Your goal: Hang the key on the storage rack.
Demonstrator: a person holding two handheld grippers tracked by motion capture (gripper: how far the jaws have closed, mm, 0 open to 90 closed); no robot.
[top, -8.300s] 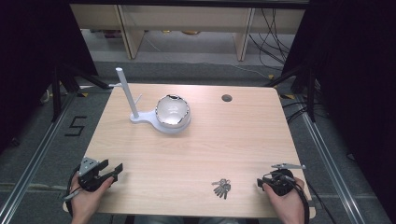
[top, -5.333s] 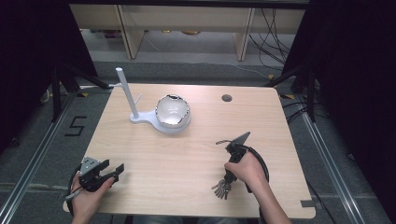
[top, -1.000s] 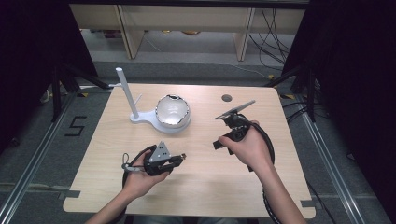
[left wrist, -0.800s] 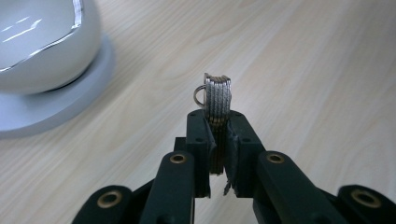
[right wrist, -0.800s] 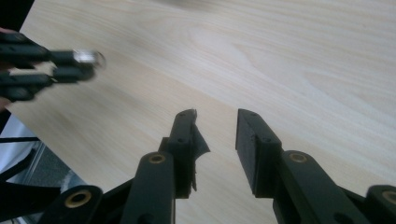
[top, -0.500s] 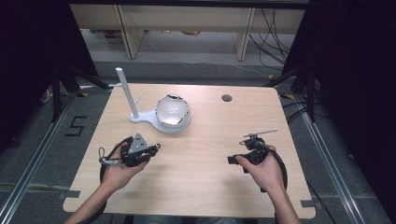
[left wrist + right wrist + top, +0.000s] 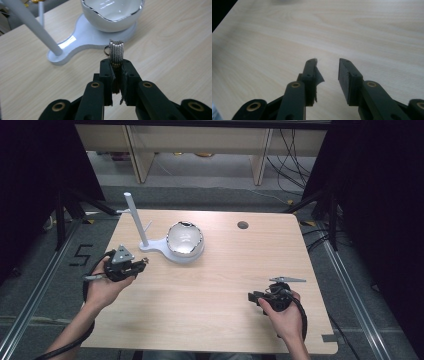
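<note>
**Keys held beside the white stand**

My left gripper [image 7: 116, 75] clamps a flat stack of silver keys [image 7: 116, 51], their ring showing, just short of the white stand [image 7: 150, 244] and its glossy bowl [image 7: 184, 240]. I should keep them level and approach slowly. My right gripper [image 7: 328, 71] rests unclenched, holding nothing, over the wooden table [image 7: 210, 310].

left gripper [image 7: 116, 72] clamped (keys [image 7: 116, 52] between jaws); right gripper [image 7: 327, 67] parted, low over table.
</note>
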